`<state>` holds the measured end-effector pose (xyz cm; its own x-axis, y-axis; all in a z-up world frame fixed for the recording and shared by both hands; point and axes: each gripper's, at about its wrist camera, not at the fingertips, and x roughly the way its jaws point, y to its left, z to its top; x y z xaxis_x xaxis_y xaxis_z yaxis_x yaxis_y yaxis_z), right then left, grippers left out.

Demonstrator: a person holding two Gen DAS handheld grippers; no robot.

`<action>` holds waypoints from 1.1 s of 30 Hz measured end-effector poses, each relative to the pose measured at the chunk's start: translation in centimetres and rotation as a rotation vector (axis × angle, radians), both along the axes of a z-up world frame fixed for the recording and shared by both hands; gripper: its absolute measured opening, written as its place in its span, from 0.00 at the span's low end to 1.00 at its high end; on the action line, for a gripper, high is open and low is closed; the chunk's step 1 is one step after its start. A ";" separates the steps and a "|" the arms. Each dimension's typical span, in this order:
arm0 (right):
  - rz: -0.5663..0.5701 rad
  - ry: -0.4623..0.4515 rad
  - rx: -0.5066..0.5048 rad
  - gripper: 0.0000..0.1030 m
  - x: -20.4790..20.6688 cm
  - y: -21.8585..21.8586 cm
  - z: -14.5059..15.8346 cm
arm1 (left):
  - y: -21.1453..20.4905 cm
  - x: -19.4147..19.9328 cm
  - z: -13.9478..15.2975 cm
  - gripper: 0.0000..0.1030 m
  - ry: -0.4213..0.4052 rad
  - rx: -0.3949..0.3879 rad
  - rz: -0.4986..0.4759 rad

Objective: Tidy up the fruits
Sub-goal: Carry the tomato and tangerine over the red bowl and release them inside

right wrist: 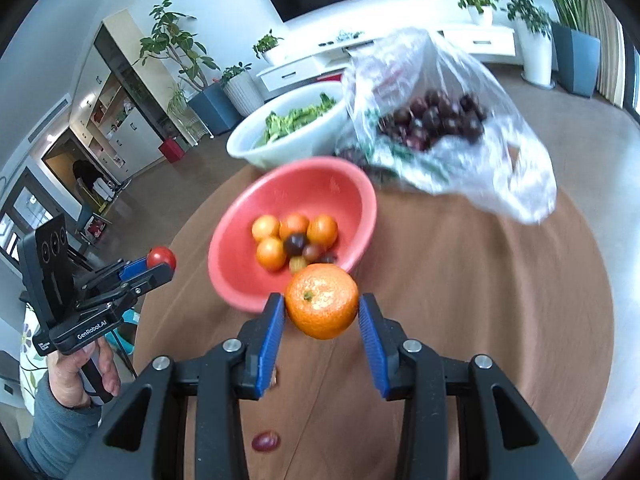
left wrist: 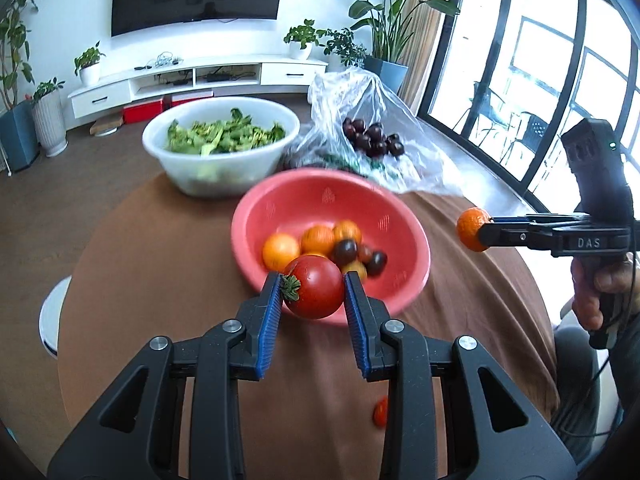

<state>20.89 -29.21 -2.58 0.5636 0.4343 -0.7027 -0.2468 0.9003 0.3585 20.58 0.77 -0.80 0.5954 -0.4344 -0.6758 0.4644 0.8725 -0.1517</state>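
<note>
My left gripper point(left wrist: 312, 292) is shut on a red tomato point(left wrist: 316, 288) with a green stem, held above the near rim of the pink bowl point(left wrist: 320, 196). My right gripper point(right wrist: 322, 312) is shut on an orange mandarin point(right wrist: 322, 300), also in the air near that bowl point(right wrist: 320, 188). The bowl holds several mandarins point(left wrist: 280, 250) and small dark tomatoes point(left wrist: 346, 251). In the left wrist view the right gripper point(left wrist: 476, 232) comes in from the right with the mandarin point(left wrist: 470, 228). In the right wrist view the left gripper point(right wrist: 160, 264) shows at the left with the tomato point(right wrist: 161, 258).
A white bowl of green leaves point(left wrist: 220, 140) stands behind the pink bowl. A clear plastic bag of dark cherry tomatoes point(left wrist: 372, 136) lies at the back right. Loose small tomatoes point(left wrist: 380, 411) point(right wrist: 266, 441) lie on the round brown table point(left wrist: 160, 280) near me.
</note>
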 end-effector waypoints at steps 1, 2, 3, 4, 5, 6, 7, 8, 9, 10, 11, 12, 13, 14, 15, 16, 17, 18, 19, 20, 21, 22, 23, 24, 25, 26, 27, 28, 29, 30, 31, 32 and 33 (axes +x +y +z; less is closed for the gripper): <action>0.006 -0.012 -0.009 0.40 0.5 0.4 0.4 | -0.3 0.6 0.1 0.28 0.000 0.000 -0.004; 0.012 -0.021 -0.014 0.40 1.0 0.8 0.7 | -0.7 1.2 0.3 0.28 -0.002 0.003 -0.008; 0.018 -0.031 -0.020 0.40 1.4 1.2 1.0 | -1.2 1.7 0.3 0.28 -0.002 0.008 -0.012; 0.023 -0.041 -0.027 0.40 1.9 1.6 1.2 | -1.6 2.1 0.2 0.28 -0.002 0.012 -0.017; 0.029 -0.050 -0.034 0.40 2.5 2.1 1.5 | -2.0 2.6 0.2 0.28 -0.002 0.017 -0.022; 0.033 -0.055 -0.037 0.40 2.8 2.4 1.5 | -2.5 3.1 0.1 0.28 0.000 0.023 -0.027; 0.038 -0.057 -0.039 0.40 3.2 2.8 1.5 | -2.9 3.6 -0.1 0.28 0.004 0.029 -0.031; 0.042 -0.056 -0.042 0.40 3.7 3.2 1.5 | -3.3 4.2 -0.4 0.28 0.010 0.034 -0.035; 0.044 -0.054 -0.047 0.40 4.1 3.6 1.3 | -3.7 4.8 -0.8 0.28 0.019 0.044 -0.037; 0.047 -0.051 -0.054 0.40 4.8 4.0 1.1 | -4.0 5.2 -1.2 0.28 0.025 0.051 -0.037; 0.047 -0.047 -0.062 0.40 5.4 4.3 0.7 | -4.2 5.7 -1.7 0.28 0.035 0.056 -0.037; 0.048 -0.042 -0.070 0.40 5.8 4.6 0.4 | -4.4 5.9 -2.2 0.28 0.042 0.059 -0.039; 0.050 -0.036 -0.078 0.40 6.3 4.9 0.0 | -4.6 6.2 -2.7 0.28 0.048 0.064 -0.038; 0.050 -0.029 -0.087 0.40 6.7 5.0 -0.4 | -4.9 6.5 -3.2 0.28 0.055 0.068 -0.040; 0.047 -0.017 -0.100 0.40 7.2 5.3 -1.0 | -5.0 6.6 -3.7 0.28 0.062 0.069 -0.042; 0.048 -0.007 -0.108 0.40 7.6 5.5 -1.5 | -5.2 6.8 -4.2 0.28 0.070 0.072 -0.045; 0.048 0.000 -0.112 0.40 7.8 5.6 -1.8 | -5.4 6.9 -4.7 0.28 0.076 0.078 -0.047; 0.045 0.008 -0.122 0.40 8.0 5.7 -2.2 | -5.5 7.0 -5.1 0.28 0.079 0.082 -0.048; 0.041 0.017 -0.138 0.40 8.3 5.8 -2.8 | -5.6 7.0 -5.5 0.28 0.084 0.082 -0.050; 0.039 0.020 -0.145 0.40 8.5 5.9 -3.0 | -5.6 7.1 -5.8 0.28 0.087 0.084 -0.049; 0.038 0.024 -0.151 0.40 8.6 6.0 -3.3 | -5.7 7.2 -6.0 0.28 0.089 0.086 -0.049; 0.038 0.028 -0.154 0.40 8.8 6.0 -3.6 | -5.8 7.3 -6.2 0.28 0.090 0.089 -0.051; 0.038 0.031 -0.156 0.40 8.9 6.1 -3.8 | -5.9 7.4 -6.4 0.28 0.090 0.091 -0.054; 0.038 0.032 -0.163 0.40 9.0 6.2 -3.9 | -6.1 7.5 -6.5 0.28 0.092 0.097 -0.057; 0.040 0.034 -0.175 0.40 9.1 6.4 -4.2 | -6.2 7.4 -6.7 0.28 0.093 0.102 -0.061; 0.041 0.036 -0.182 0.40 9.1 6.6 -4.4 | -6.4 7.4 -6.8 0.28 0.092 0.106 -0.062; 0.045 0.031 -0.191 0.40 9.2 6.8 -4.5 | -6.5 7.4 -6.8 0.28 0.087 0.106 -0.061; 0.044 0.028 -0.197 0.40 9.1 6.9 -4.4 | -6.6 7.4 -6.8 0.28 0.085 0.107 -0.062; 0.044 0.022 -0.202 0.40 9.1 7.0 -4.4 | -6.7 7.3 -6.9 0.28 0.083 0.108 -0.063; 0.044 0.022 -0.211 0.40 9.2 7.1 -4.3 | -6.8 7.3 -6.9 0.29 0.082 0.110 -0.065; 0.045 0.023 -0.214 0.41 9.2 7.2 -4.4 | -7.0 7.3 -6.9 0.29 0.084 0.117 -0.067; 0.047 0.022 -0.219 0.41 9.2 7.3 -4.4 | -7.1 7.3 -7.0 0.29 0.084 0.125 -0.067; 0.049 0.022 -0.227 0.41 9.2 7.4 -4.4 | -7.2 7.2 -7.1 0.29 0.082 0.130 -0.067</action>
<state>30.06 -21.85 -7.01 0.5292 0.2904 -0.7973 -0.2870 0.9455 0.1539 27.83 -6.41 -7.91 0.5083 -0.3770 -0.7742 0.5131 0.8547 -0.0793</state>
